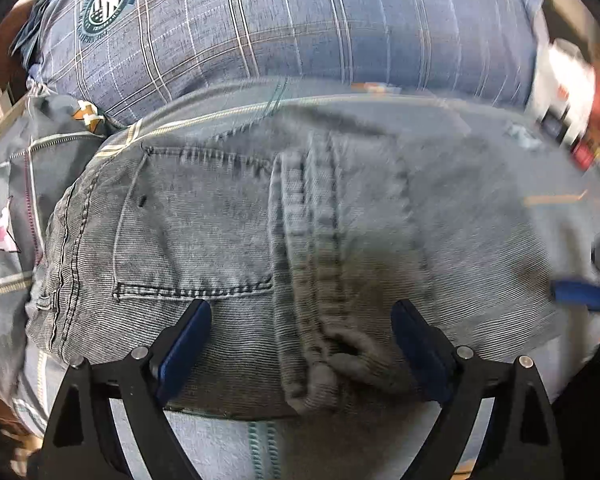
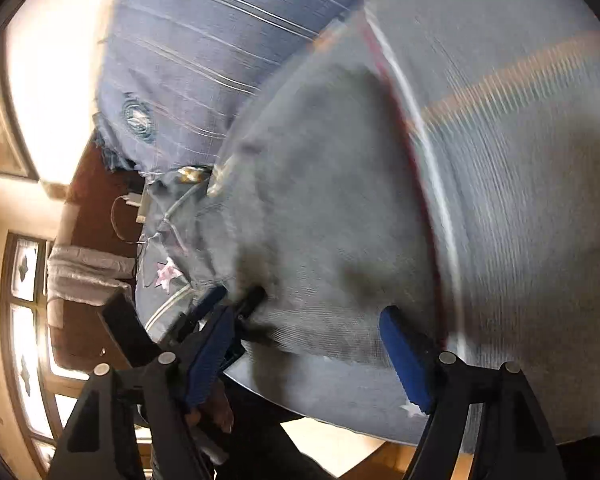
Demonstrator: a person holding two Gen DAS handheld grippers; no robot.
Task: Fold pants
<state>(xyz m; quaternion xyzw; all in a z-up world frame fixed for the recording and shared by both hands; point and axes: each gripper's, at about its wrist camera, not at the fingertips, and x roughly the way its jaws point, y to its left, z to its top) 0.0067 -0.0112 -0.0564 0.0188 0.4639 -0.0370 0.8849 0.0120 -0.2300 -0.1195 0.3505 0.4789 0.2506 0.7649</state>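
Grey corduroy pants (image 1: 228, 240) lie folded on the bed, just in front of the blue plaid pillow (image 1: 284, 28). I have left gripper (image 1: 301, 344) spread wide, empty, over the near hem edge for a grab; right gripper (image 2: 311, 344) likewise released beside it.

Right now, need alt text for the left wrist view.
The open left gripper hovers over grey denim pants, its blue pads either side of the bunched centre seam, with a back pocket to the left. Behind the pants lies a blue plaid pillow; the right side is motion-blurred.
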